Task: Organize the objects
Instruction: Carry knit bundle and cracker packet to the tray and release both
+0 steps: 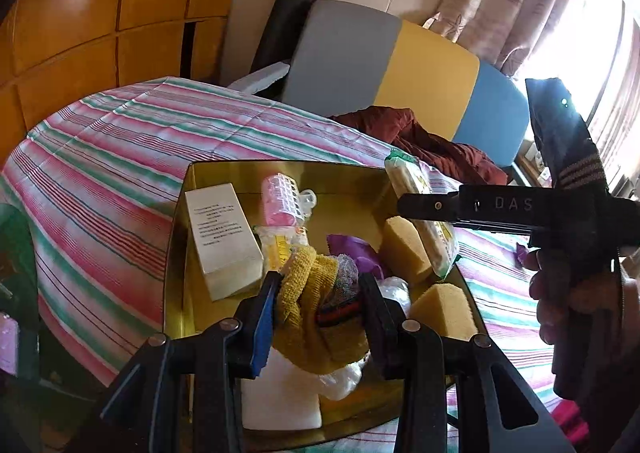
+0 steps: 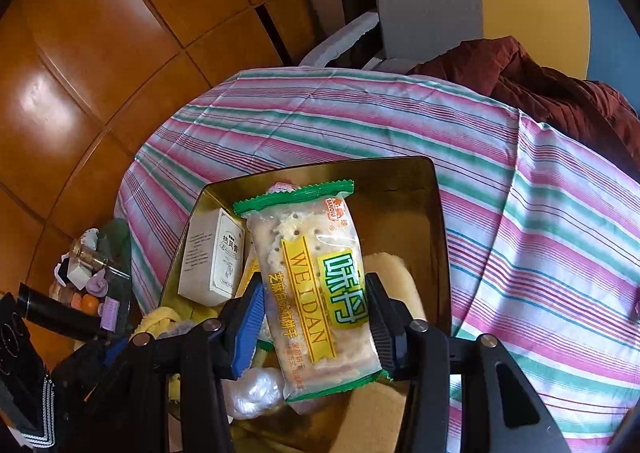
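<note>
While both grippers hang over a gold box [image 1: 180, 253] on a striped bedspread [image 1: 120, 157], each one has its jaws pinched on something. Seen from the left wrist, the left gripper [image 1: 320, 313] clamps a mustard-yellow knitted cloth [image 1: 304, 317] with a dark red-striped band, held just above the box's near end. From the right wrist, the right gripper [image 2: 316, 317] squeezes a cracker packet [image 2: 312, 285] with green sealed ends and a yellow label, its long sides pressed between the blue pad and the black finger; the packet hangs above the box's middle.

Inside the box lie a white carton [image 1: 222, 241] against the left wall, a pink hair roller [image 1: 280, 201] beyond it, a purple scrap [image 1: 356, 249], two tan sponges [image 1: 404, 253] toward the right side and crumpled clear plastic [image 1: 344, 373] near the front. A dark red garment [image 1: 432, 141] is heaped at the bed's far edge, before a grey, yellow and blue cushion [image 1: 384, 65]. A hand [image 1: 548, 293] grips the right gripper's handle.
</note>
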